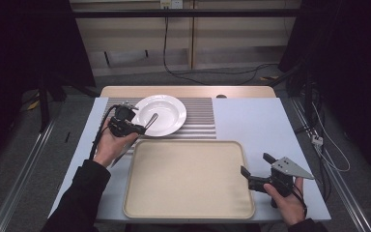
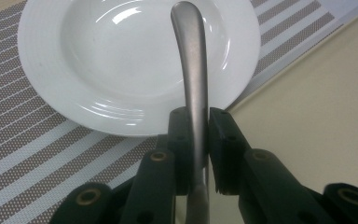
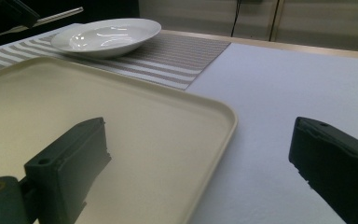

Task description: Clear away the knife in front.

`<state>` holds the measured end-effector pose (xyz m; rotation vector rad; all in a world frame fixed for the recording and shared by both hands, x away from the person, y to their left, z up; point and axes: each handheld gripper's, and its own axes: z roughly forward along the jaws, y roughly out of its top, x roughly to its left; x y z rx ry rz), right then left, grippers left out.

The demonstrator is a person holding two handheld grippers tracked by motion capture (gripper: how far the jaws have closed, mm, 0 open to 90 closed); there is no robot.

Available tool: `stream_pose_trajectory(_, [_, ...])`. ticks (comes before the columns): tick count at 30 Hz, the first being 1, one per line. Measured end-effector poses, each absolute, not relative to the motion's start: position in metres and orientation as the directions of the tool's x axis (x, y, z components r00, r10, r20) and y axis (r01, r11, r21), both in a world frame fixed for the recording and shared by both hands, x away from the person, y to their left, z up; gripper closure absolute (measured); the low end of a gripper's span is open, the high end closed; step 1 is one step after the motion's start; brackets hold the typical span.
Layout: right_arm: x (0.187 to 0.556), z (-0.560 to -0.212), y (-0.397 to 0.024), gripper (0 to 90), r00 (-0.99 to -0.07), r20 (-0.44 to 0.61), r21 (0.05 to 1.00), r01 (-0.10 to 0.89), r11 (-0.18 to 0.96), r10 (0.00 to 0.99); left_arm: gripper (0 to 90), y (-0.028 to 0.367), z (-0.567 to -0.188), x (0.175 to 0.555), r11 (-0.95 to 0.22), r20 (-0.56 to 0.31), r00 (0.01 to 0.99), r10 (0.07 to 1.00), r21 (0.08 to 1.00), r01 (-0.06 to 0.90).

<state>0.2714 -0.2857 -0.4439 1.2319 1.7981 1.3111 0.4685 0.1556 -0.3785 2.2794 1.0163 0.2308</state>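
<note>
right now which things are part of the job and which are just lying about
In use, as far as the pictures suggest:
- utensil, clamped in the left gripper; its working end is hidden
- plate, under the utensil's handle
- striped mat, under the plate

Idle for now:
- tray, bare
- right gripper, open and holding nothing, jaws either side of the tray's right rim
- floor cables

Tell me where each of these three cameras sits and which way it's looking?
High view: above the person's side, looking forward and down on the table; both forearms and hands show.
Left gripper view: rides the left gripper, looking along jaws shut on a metal handle over the plate.
Right gripper view: rides the right gripper, open jaws straddling the tray's edge.
All three share plate, tray and striped mat.
</note>
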Motion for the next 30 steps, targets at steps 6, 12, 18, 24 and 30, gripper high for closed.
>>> stream_pose_trajectory(6, [0.271, -0.444, -0.285, 4.3, -0.399, 0.061, 0.938, 0.336, 0.084, 0.915, 79.7, 0.145, -0.382, 0.46, -0.521, -0.099, 0.7, 0.707, 0.598, 0.61])
stream_pose_trajectory(12, [0.271, -0.444, -0.285, 4.3, -0.4, 0.056, 0.938, 0.334, 0.088, 0.915, 79.6, 0.134, -0.383, 0.452, -0.542, -0.096, 0.718, 0.689, 0.59, 0.598])
stream_pose_trajectory(18, [0.271, -0.444, -0.286, 4.3, -0.399, 0.055, 0.938, 0.335, 0.09, 0.915, 79.6, 0.125, -0.386, 0.447, -0.563, -0.096, 0.734, 0.672, 0.578, 0.591])
stream_pose_trajectory(24, [0.271, -0.444, -0.285, 4.3, -0.4, 0.057, 0.938, 0.336, 0.089, 0.915, 79.6, 0.115, -0.387, 0.44, -0.588, -0.077, 0.746, 0.662, 0.564, 0.58])
stream_pose_trajectory(30, [0.271, -0.444, -0.285, 4.4, -0.402, 0.05, 0.937, 0.336, 0.096, 0.914, 79.7, 0.105, -0.39, 0.429, -0.619, -0.065, 0.765, 0.641, 0.545, 0.566])
